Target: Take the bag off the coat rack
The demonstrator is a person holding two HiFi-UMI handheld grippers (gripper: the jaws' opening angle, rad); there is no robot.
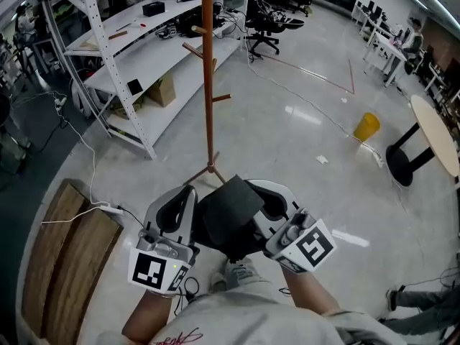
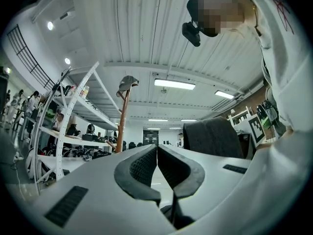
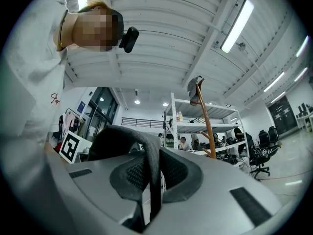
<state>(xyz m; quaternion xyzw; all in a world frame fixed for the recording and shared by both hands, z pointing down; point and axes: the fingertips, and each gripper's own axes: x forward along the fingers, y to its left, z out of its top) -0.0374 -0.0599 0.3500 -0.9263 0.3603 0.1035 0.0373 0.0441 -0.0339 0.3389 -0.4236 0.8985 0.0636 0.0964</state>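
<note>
A black bag hangs between my two grippers in the head view, low over the floor and close to my body. The left gripper holds its left side and the right gripper its right side. In the right gripper view the right gripper is shut on a black fold of the bag. In the left gripper view the left gripper is shut, with a thin black strap pinched low between the pads; the bag shows to its right. The brown coat rack stands apart, ahead of me.
White shelving with boxes and gear stands left of the rack. Wooden planks lie at my left with a white cable beside them. A yellow bin and a round table are at the right. A grey cap tops the rack.
</note>
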